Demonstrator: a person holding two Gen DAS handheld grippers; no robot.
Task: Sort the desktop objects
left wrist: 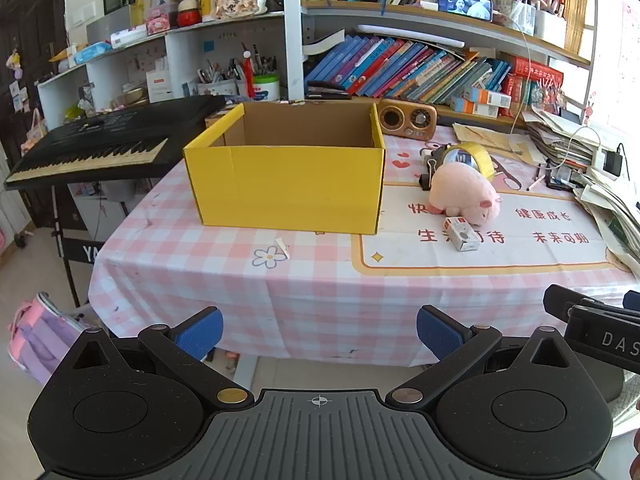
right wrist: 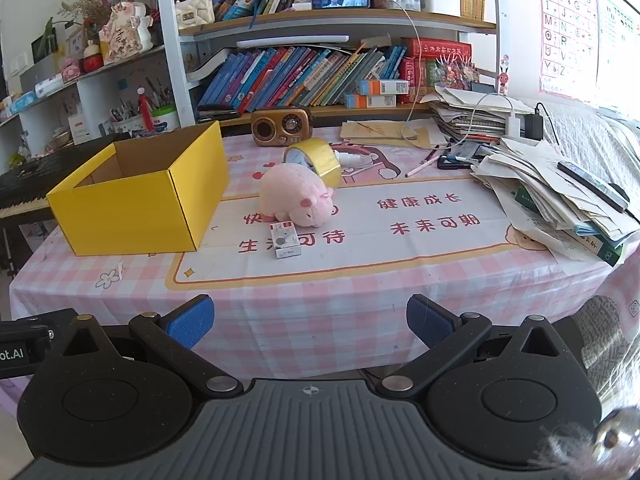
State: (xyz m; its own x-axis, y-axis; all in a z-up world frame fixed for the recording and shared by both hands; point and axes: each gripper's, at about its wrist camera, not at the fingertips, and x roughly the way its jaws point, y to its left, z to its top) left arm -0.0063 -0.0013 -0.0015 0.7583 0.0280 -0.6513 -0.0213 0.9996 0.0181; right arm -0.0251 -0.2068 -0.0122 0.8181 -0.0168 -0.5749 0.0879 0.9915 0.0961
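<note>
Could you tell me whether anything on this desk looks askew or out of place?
The paper pile at the desk's right edge is slumped and overhangs it. A paper scrap lies loose before the yellow box.

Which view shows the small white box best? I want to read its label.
The right wrist view: the small white box lies nearer centre, top face and front edge visible. The left wrist view shows it off to the right, angled, against the pink plush pig.
</note>
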